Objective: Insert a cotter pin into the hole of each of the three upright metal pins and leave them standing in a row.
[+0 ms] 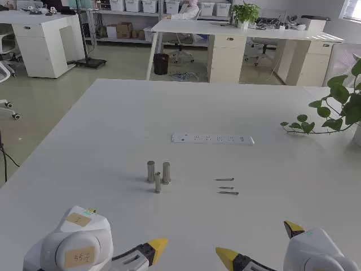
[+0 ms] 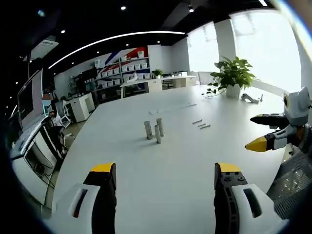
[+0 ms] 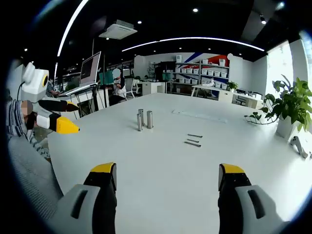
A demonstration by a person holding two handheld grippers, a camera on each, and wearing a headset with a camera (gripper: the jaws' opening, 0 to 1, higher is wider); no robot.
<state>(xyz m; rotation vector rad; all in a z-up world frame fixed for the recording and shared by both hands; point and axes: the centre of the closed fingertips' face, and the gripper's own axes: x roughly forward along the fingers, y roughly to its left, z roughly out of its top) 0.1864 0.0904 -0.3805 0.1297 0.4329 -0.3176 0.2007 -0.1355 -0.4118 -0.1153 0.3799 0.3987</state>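
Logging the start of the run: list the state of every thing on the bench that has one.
metal pins: three upright, clustered, nothing inserted
cotter pins: three lying flat on the table, apart from the metal pins
left gripper: open, empty
right gripper: open, empty

Metal pins [image 1: 158, 175] clustered mid-table [image 1: 113, 130] — cotter pins [image 1: 226, 187] right — power strip [image 1: 212, 138] behind.

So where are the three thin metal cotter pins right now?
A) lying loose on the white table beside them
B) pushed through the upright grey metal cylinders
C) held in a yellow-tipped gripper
A: the cotter pins lie flat on the white table, apart from the upright metal cylinders, and both the left gripper and right gripper stand open and empty.
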